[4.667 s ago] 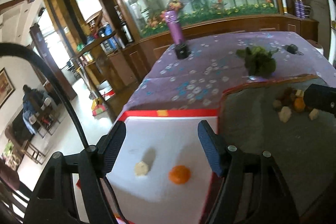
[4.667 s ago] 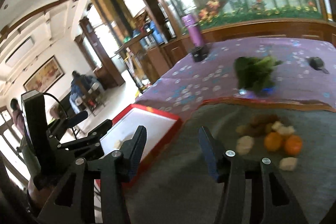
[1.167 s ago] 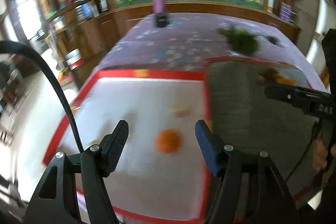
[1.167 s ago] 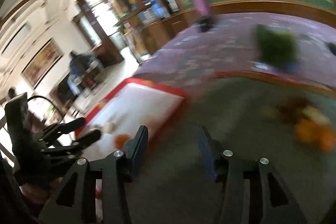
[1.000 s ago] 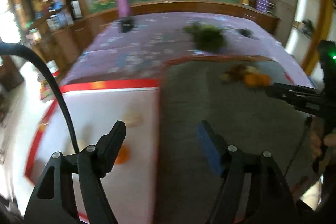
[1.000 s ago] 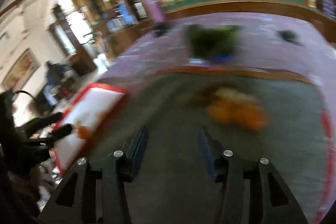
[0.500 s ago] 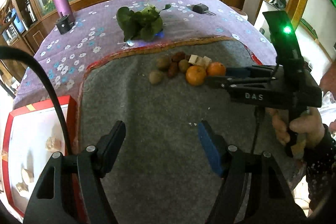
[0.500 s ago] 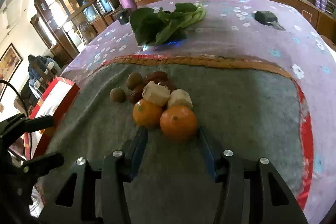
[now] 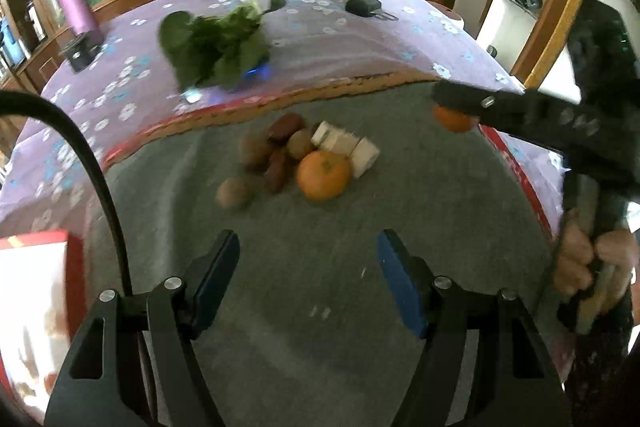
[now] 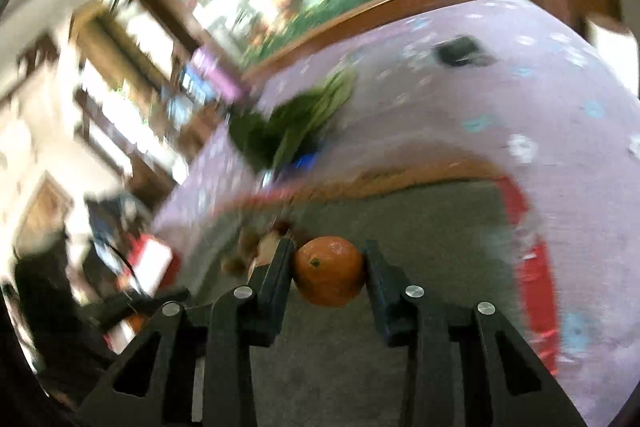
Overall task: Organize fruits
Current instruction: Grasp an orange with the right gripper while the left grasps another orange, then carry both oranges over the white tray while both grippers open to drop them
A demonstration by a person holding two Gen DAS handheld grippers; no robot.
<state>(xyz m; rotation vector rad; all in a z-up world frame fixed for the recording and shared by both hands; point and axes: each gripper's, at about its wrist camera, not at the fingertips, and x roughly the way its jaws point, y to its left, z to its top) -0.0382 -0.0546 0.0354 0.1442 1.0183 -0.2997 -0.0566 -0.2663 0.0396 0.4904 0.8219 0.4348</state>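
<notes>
My right gripper [image 10: 326,261] is shut on an orange [image 10: 328,271] and holds it above the grey mat; that orange also shows in the left wrist view [image 9: 454,119] at the right. My left gripper [image 9: 308,263] is open and empty over the grey mat [image 9: 320,287]. Ahead of it lies the fruit pile: another orange [image 9: 324,175], brown kiwis [image 9: 256,151], dark red dates [image 9: 284,127] and pale white chunks [image 9: 352,147]. The white tray with a red rim [image 9: 36,291] is at the far left with blurred pieces on it.
A bunch of green leaves [image 9: 220,43] lies on the purple flowered tablecloth [image 9: 132,83] behind the mat. A purple bottle [image 9: 76,11] stands at the back left and a small black device [image 9: 364,5] at the back right. The right wrist view is motion-blurred.
My right gripper has closed on one orange and lifted it off the pile, tilting. My left gripper swung from the tray to face the fruit pile and moved closer.
</notes>
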